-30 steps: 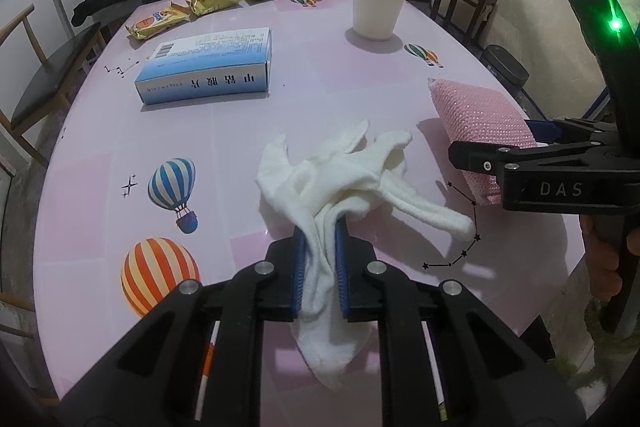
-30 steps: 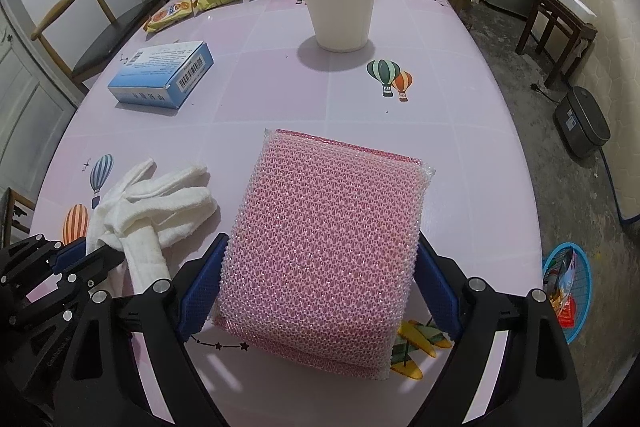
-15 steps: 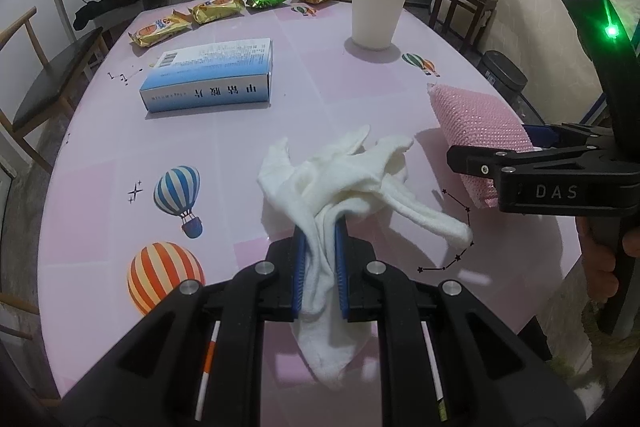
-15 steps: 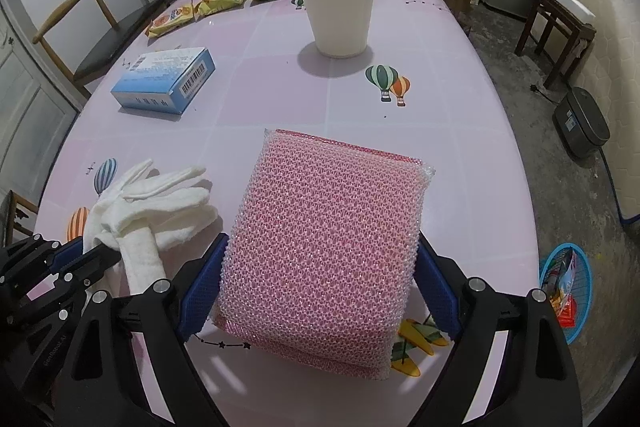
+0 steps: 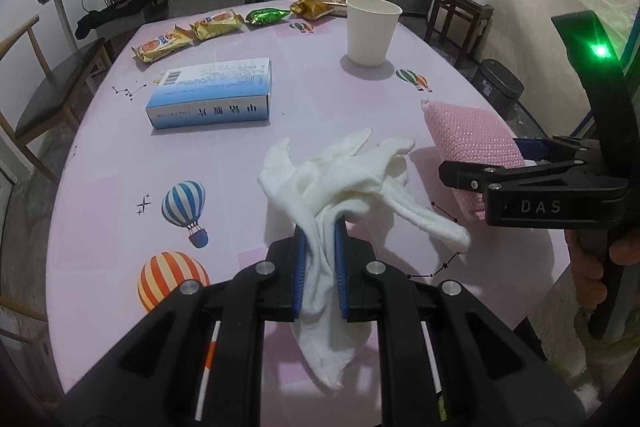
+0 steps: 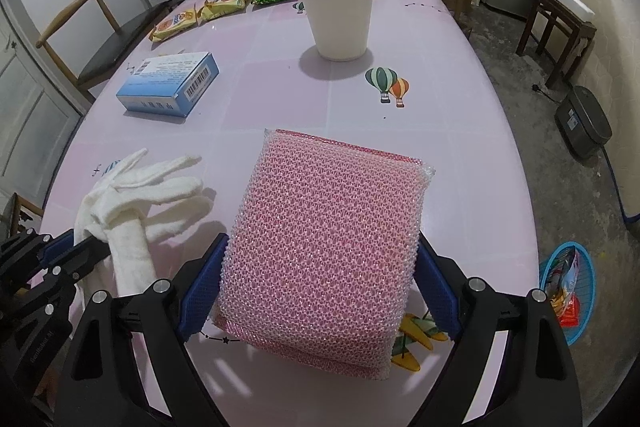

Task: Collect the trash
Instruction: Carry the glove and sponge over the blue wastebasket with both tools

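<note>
My left gripper (image 5: 320, 239) is shut on a pair of white cloth gloves (image 5: 348, 179), held just above the pink table (image 5: 224, 163); the glove fingers hang free toward the right. The gloves also show at the left of the right wrist view (image 6: 132, 203). My right gripper (image 6: 320, 267) is shut on a pink mesh sponge (image 6: 324, 235), lifted a little over the table's near right edge. The sponge also shows in the left wrist view (image 5: 468, 143), with the right gripper (image 5: 532, 183) beside it.
A white paper cup (image 6: 338, 15) stands at the far middle. A blue box (image 6: 170, 83) lies at the left. Several snack packets (image 5: 192, 35) lie along the far edge. A blue basket with wrappers (image 6: 566, 291) sits on the floor at the right. Chairs surround the table.
Both grippers have lifted and drawn back a little with the gloves and sponge still held; the table objects appear slightly farther away.
</note>
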`<state>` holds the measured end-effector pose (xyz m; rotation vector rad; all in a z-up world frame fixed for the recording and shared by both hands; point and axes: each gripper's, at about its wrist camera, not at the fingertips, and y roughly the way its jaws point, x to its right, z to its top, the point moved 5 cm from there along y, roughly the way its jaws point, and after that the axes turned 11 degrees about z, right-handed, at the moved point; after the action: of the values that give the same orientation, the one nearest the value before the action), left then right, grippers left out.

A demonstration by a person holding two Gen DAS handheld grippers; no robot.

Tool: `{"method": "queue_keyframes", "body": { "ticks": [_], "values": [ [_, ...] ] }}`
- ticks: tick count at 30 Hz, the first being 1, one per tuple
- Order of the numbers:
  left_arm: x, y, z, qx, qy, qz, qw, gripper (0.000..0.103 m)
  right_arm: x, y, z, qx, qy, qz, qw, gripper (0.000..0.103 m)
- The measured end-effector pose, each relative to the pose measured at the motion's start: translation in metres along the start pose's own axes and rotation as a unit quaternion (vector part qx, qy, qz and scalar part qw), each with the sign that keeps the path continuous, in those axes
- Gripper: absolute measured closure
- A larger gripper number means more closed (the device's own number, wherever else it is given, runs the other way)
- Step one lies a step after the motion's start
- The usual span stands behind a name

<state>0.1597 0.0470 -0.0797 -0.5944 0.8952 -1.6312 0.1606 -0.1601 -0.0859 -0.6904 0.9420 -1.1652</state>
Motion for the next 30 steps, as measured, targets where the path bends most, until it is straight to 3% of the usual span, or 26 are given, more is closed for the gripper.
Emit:
{"method": "queue_keyframes", "body": {
  "ticks": [13, 19, 25, 30],
  "values": [
    [-0.004, -0.008, 0.003, 0.007, -0.009, 0.001, 0.9999, 0.092, 0.001, -0.011, 0.004, 0.013, 0.003, 0.011, 1.000, 0.018],
    [0.010, -0.029, 0.023, 0.035, -0.003, -0.017, 0.9992, 0.092, 0.022, -0.053, 0.013, 0.056, 0.029, 0.032, 0.998, 0.018],
    [0.074, -0.055, 0.065, 0.073, 0.039, -0.085, 0.9929, 0.092, 0.100, -0.135, -0.005, 0.128, 0.102, 0.005, 0.987, 0.018],
    [0.170, -0.067, 0.094, 0.077, 0.113, -0.154, 0.9786, 0.092, 0.201, -0.209, -0.061, 0.185, 0.201, -0.052, 0.961, 0.018]
  ]
}}
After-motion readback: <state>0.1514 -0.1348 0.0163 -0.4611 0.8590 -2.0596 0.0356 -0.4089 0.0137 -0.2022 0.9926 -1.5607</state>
